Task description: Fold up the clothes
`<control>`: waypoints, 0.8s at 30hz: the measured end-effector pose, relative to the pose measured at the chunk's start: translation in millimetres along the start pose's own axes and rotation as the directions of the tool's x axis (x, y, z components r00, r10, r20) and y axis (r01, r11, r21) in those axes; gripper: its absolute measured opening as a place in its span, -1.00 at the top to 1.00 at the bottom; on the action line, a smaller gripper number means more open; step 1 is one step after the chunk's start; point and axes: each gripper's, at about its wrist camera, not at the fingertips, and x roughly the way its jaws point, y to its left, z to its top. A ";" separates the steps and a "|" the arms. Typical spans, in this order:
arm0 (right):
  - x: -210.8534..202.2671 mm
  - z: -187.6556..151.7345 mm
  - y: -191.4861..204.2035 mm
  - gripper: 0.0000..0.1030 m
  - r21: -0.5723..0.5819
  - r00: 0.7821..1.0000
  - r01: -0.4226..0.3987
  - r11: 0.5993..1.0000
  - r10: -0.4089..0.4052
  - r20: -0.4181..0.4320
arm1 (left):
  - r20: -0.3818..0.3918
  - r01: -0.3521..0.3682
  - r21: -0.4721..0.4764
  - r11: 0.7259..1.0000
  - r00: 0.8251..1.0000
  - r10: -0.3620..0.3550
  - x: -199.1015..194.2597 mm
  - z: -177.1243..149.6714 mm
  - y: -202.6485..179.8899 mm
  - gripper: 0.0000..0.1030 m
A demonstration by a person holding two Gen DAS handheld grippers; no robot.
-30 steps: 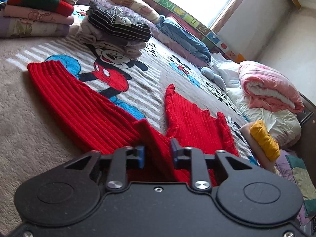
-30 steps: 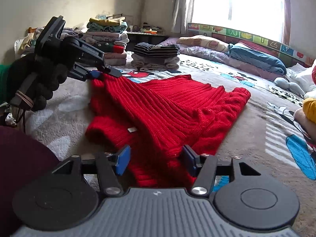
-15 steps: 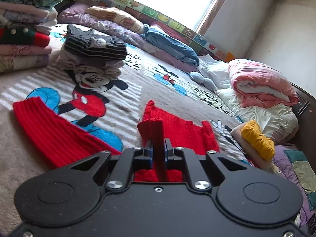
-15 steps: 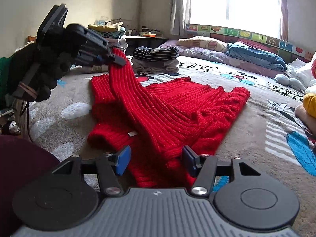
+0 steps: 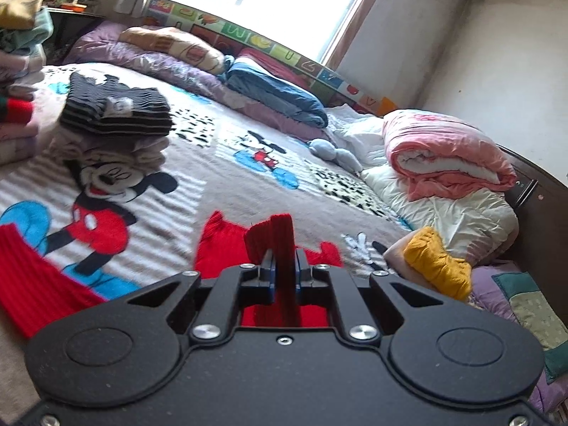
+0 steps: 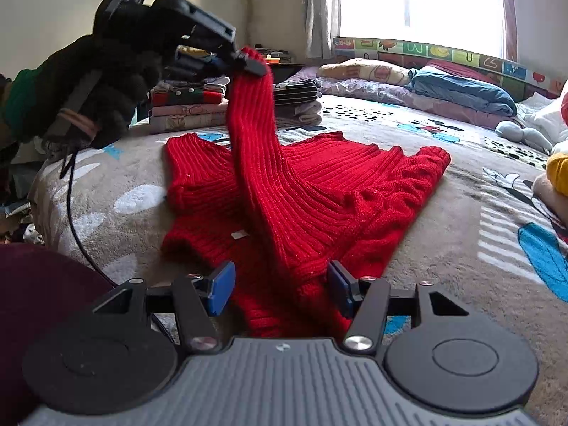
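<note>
A red ribbed knit sweater (image 6: pixel 319 191) lies spread on the bed. My left gripper (image 5: pixel 283 271) is shut on the cuff of one red sleeve (image 5: pixel 273 241). In the right wrist view that same left gripper (image 6: pixel 248 64), held by a black-gloved hand (image 6: pixel 106 81), has the sleeve (image 6: pixel 255 135) lifted high above the sweater's body. My right gripper (image 6: pixel 280 289) is open, low over the sweater's near hem, with red knit lying between its blue pads (image 6: pixel 222 287) but not clamped.
Stacks of folded clothes (image 6: pixel 188 103) and a striped folded pile (image 5: pixel 113 110) sit at the far side of the cartoon-print blanket (image 5: pixel 248 177). Pillows, a blue quilt (image 5: pixel 277 96), a pink quilt (image 5: pixel 443 152) and a yellow knit (image 5: pixel 436 266) line the bed's edges.
The left gripper closed on the sleeve cuff and has raised it well above the bed, drawing the sleeve upright. The right gripper stayed open in the same place by the hem.
</note>
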 end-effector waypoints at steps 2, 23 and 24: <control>-1.1 0.0 -1.7 -0.12 0.017 1.000 -0.009 1.000 0.009 0.002 | 0.002 0.012 0.003 1.000 1.000 -0.012 6.7 4.5 -7.3 0.88; -11.7 -7.0 -23.7 -0.15 0.217 0.993 -0.116 0.969 0.109 0.046 | -0.049 0.054 -0.035 0.998 0.997 -0.055 109.4 16.5 -60.0 0.89; -11.8 -7.2 -25.7 -0.15 0.232 0.992 -0.123 0.965 0.114 0.051 | -0.057 0.045 -0.041 0.998 0.997 -0.048 115.0 14.5 -60.2 0.89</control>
